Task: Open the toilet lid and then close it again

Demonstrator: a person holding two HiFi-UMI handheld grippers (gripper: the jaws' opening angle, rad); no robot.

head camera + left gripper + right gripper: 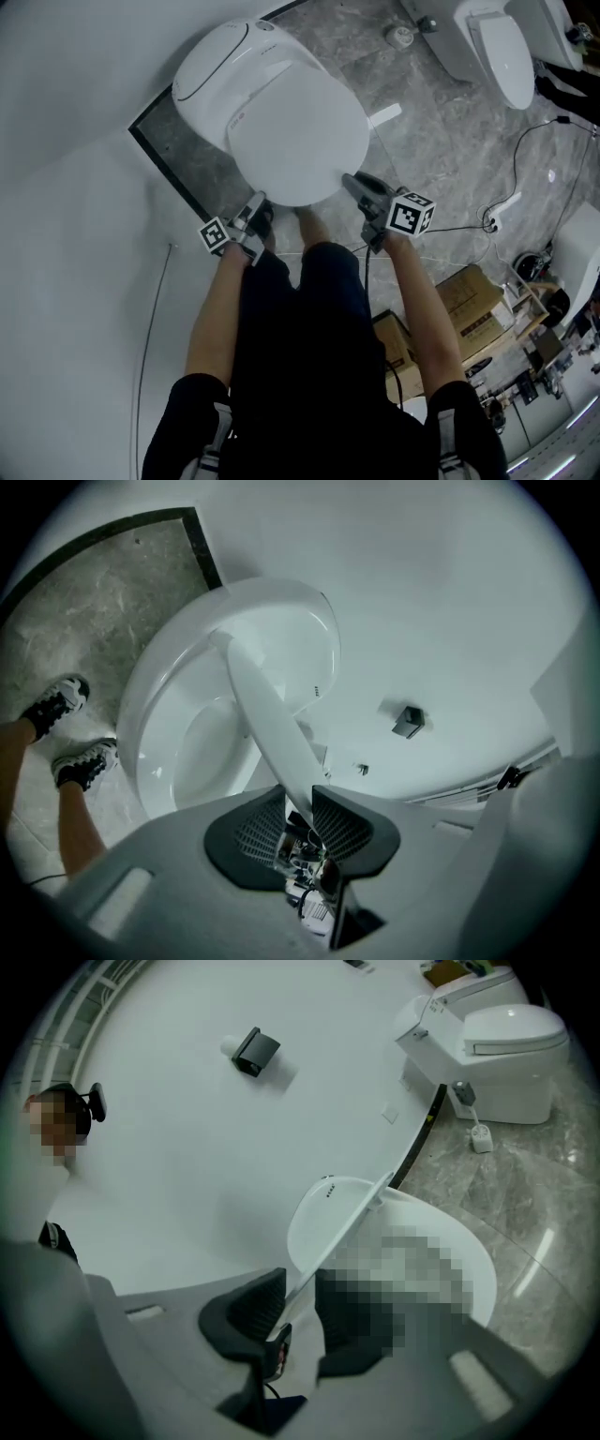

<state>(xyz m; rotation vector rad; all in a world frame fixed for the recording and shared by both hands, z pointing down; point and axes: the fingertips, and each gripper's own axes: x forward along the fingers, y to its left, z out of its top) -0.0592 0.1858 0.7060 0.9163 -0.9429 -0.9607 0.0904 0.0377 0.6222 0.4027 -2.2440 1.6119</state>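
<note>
The white toilet lid is tilted up off the seat, and the bowl shows beneath it in the left gripper view. My left gripper is at the lid's front left edge. In its own view the left gripper is shut on the lid's rim, which fills the gap between the pads. My right gripper is at the front right edge. In its own view the right gripper has the thin lid edge between its jaws, against the left pad, with a gap to the other pad.
A second white toilet stands at the far right on the grey marble floor, with cables trailing nearby. Cardboard boxes sit by my right side. My shoes are close to the bowl. A white wall carries a small dark fitting.
</note>
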